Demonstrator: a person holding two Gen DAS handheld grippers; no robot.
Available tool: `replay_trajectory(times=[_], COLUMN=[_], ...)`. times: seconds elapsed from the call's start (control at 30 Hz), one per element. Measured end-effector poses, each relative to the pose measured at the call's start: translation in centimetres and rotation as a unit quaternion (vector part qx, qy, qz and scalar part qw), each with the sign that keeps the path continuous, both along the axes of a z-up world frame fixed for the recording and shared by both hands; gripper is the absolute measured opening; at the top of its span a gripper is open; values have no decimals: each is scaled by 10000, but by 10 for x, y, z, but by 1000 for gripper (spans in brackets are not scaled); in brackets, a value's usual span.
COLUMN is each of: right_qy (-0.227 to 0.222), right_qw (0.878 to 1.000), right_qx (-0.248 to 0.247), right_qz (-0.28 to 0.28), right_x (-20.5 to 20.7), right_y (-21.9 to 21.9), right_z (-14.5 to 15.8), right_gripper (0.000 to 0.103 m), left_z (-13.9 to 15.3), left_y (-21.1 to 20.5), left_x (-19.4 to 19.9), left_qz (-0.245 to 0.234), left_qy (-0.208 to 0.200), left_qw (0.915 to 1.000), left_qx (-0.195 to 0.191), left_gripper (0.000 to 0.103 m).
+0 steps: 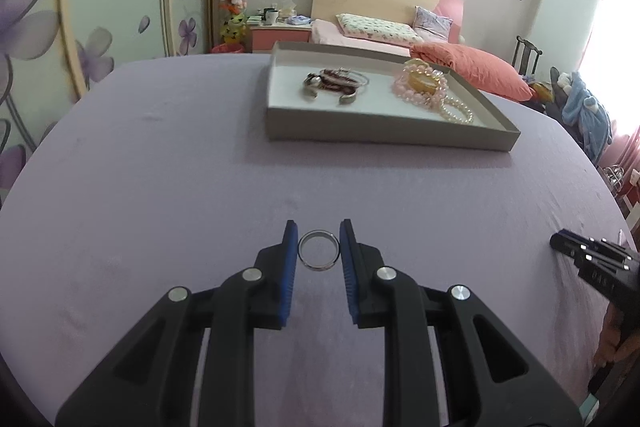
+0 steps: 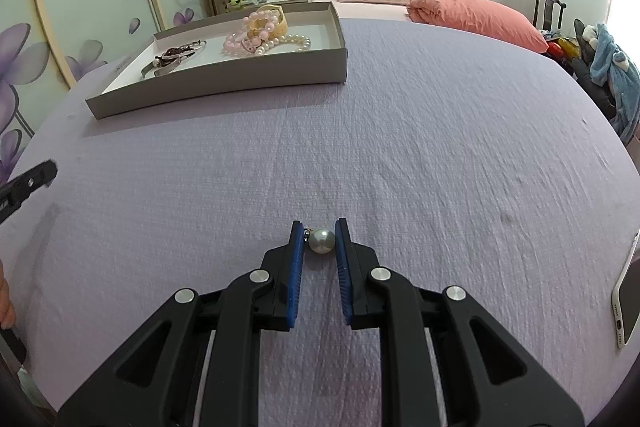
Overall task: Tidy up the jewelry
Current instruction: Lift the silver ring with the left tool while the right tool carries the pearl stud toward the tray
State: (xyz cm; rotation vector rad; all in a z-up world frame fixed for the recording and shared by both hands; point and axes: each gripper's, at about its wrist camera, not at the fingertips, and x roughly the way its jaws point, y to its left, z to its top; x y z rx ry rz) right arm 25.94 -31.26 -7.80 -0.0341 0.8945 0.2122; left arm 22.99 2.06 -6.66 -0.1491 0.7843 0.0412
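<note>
A silver ring sits between the blue pads of my left gripper, which is shut on it above the lilac cloth. My right gripper is shut on a pearl earring, a white bead with a small metal clasp at its left. Ahead stands the grey tray, also in the right wrist view, with silver bangles and pink and pearl bead bracelets inside. The right gripper's body shows at the left view's right edge.
The lilac tablecloth covers a round table. A white phone lies at its right edge. Behind are a bed with an orange duvet, a chair and a painted wardrobe.
</note>
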Motion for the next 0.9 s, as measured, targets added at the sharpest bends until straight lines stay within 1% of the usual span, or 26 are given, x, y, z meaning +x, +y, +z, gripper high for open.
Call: replay_trajectory(times=[0.3,0.9], right_qy=[-14,0], right_qw=[10000,10000], right_qx=[-67,-5], right_qz=[55,92], right_x=[-5,-7], right_y=[8,9], right_z=[0,0], right_gripper=[17,17], left_z=[-3,-4], left_y=[5,-2], left_x=[-7,-8], left_qz=[37,-63], left_qy=[20,75], left_qw=[10000,9999], left_qx=[-64,-30], left_gripper=[22,22])
